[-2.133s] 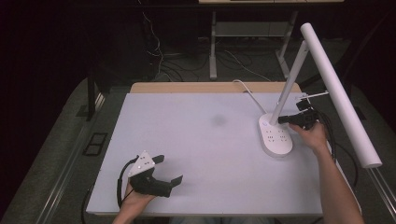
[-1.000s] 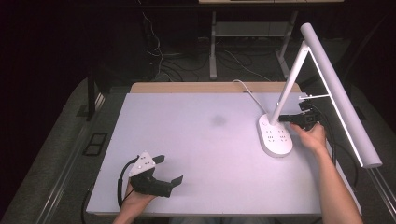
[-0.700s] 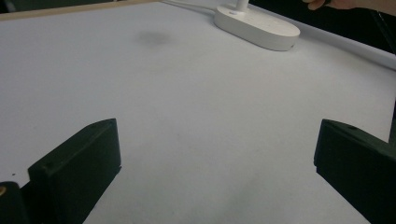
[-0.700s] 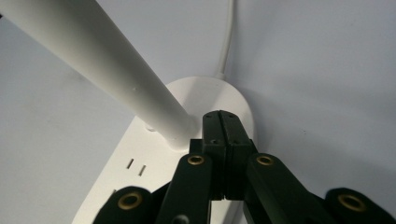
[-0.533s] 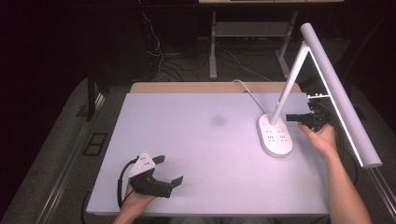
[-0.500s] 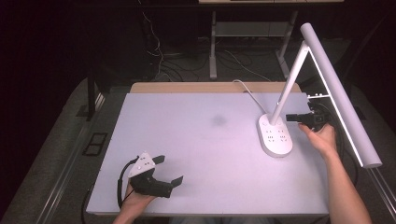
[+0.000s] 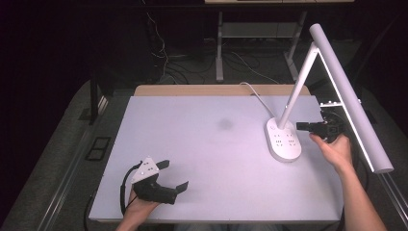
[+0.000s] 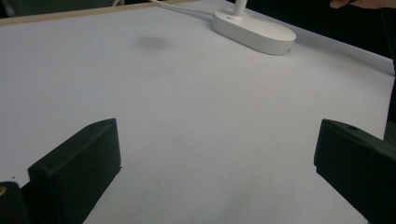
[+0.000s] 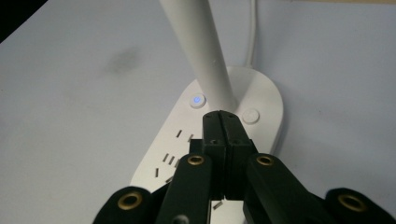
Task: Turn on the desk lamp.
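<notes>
The left gripper (image 7: pixel 169 174) is being held near the table's (image 7: pixel 207 139) front left edge, jaws spread wide with nothing between them. Open bare surface is being left between it and the lamp (image 7: pixel 284 139), which is being kept near the right edge, its light bar glowing. Just right of the lamp's base, the right gripper (image 7: pixel 300 126) is being held above the surface, jaws pressed together, empty.

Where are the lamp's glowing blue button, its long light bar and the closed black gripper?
blue button (image 9: pixel 197 100), right gripper view, its lit centre.
light bar (image 7: pixel 350 103), high view, mid-length.
right gripper (image 9: pixel 221 122), right gripper view, shut jaw tips.
</notes>
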